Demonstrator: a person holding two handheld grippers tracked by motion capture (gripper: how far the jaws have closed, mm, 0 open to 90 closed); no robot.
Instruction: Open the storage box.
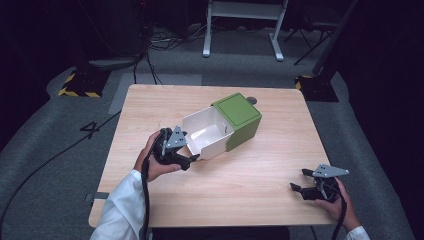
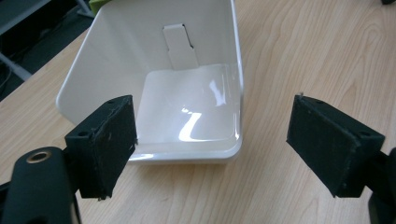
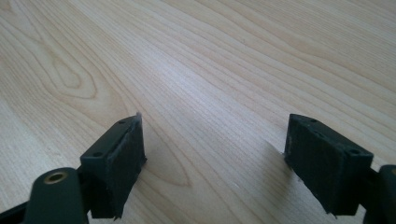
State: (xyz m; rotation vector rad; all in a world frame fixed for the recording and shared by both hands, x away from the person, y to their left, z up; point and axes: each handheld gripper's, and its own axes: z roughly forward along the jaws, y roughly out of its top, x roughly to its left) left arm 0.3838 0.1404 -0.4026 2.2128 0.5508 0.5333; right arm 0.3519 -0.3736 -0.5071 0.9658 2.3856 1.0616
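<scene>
White drawer (image 1: 206, 134) is pulled most of the way out of the green box (image 1: 241, 119), mid-table, slightly far of centre; its open end faces near-left toward the person. Drawer looks empty: glossy floor, a tab on the far wall. Left gripper (image 1: 186, 161) sits right at the drawer's near lip, jaws spread wide, holding nothing. In the left gripper view the left pad (image 2: 111, 140) overlaps the drawer's near-left corner and the other pad is out over bare table (image 1: 260, 170), so the rim isn't bracketed yet; can't tell if the pad actually touches the rim. My read: it's lined up on the front edge either to push the drawer back in or to take the lip, since that edge is the only free handle. Right gripper (image 1: 299, 181) is parked at the near-right of the table, well apart from the box, jaws likewise spread and empty over plain wood, probably just kept clear. Nobody is bracing the green box, so a push may slide the whole thing.
</scene>
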